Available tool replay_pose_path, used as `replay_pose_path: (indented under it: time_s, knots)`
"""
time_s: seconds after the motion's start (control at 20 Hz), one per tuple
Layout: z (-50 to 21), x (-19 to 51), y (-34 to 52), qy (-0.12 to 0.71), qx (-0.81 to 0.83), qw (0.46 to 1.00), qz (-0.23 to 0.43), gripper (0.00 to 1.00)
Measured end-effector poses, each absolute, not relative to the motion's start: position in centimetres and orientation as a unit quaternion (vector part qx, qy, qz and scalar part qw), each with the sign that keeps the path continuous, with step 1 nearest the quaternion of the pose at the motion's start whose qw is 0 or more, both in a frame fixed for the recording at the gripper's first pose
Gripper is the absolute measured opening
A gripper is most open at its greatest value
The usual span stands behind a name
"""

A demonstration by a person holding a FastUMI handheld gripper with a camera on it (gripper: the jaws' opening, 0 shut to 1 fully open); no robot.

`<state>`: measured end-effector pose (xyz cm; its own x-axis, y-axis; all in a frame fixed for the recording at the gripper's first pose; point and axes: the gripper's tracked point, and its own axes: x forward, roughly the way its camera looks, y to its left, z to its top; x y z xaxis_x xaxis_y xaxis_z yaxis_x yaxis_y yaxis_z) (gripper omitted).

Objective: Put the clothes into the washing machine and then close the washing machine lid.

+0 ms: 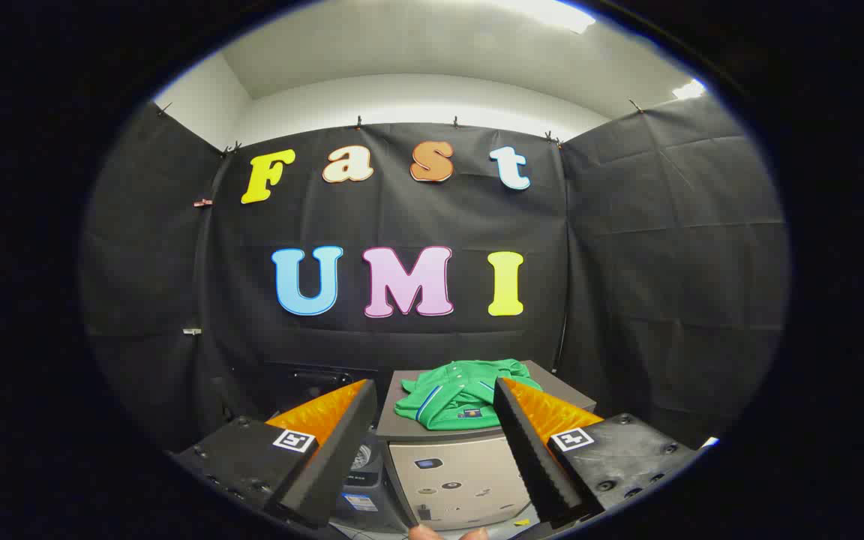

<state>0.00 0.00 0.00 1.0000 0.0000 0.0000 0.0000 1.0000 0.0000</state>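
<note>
My gripper point(432, 420) hangs released, short of the green shirt point(458, 397) bunched on the cabinet point(447, 472); I should bite deep into a thick fold.

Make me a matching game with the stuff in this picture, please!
Things:
1. green shirt
2. tongs
3. beige box
4. dark machine

Places or states:
A. open, gripping nothing
B. crumpled on the grey top
C. low down behind the left finger
D. under the grey top, stickers on its front

Pairs: 1-B, 2-A, 3-D, 4-C
</note>
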Motion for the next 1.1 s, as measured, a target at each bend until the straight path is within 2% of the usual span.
replay_pose_path:
  time_s: [1.1]
  knots:
    - [-0.4, -1.0, -0.2, -0.001, 0.002, 1.000, 0.007, 0.99]
